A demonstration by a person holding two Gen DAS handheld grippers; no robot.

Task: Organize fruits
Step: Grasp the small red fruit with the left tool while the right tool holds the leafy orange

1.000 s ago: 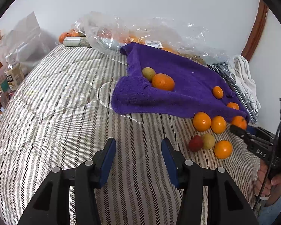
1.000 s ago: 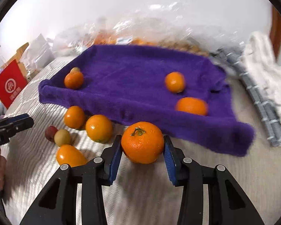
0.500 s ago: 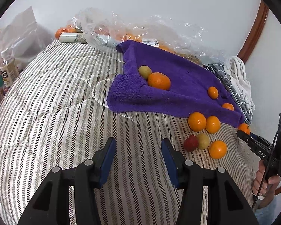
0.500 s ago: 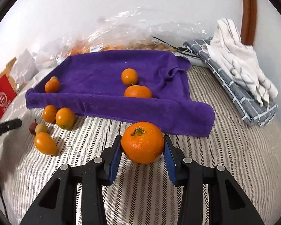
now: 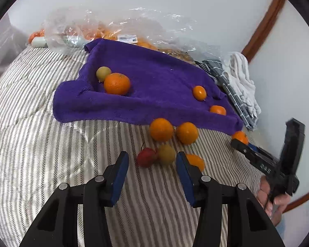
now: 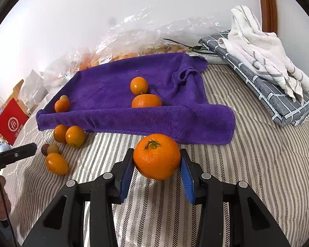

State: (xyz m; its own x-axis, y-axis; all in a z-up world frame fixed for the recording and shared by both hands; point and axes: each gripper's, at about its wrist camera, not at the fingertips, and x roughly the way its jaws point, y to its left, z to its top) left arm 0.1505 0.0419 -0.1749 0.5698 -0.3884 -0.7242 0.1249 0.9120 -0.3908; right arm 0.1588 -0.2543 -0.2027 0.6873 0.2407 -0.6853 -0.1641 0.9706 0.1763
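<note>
My right gripper (image 6: 157,165) is shut on a large orange (image 6: 157,156), held just above the striped bedcover in front of the purple towel (image 6: 113,86). Two oranges (image 6: 139,85) lie on the towel's right part, an orange (image 6: 62,105) and a green fruit at its left. My left gripper (image 5: 151,169) is open and empty, just short of a red fruit (image 5: 146,156) and a green fruit (image 5: 166,154). Loose oranges (image 5: 161,129) lie along the towel's front edge. The right gripper also shows in the left wrist view (image 5: 240,143).
A clear plastic bag (image 5: 113,26) with more oranges lies behind the towel against the wall. Folded grey and white cloths (image 6: 267,61) sit at the right. A red box (image 6: 11,121) stands at the left of the bed.
My left gripper has moved right and forward toward the red and green fruits. My right gripper, still holding the orange, has drawn back and right from the towel.
</note>
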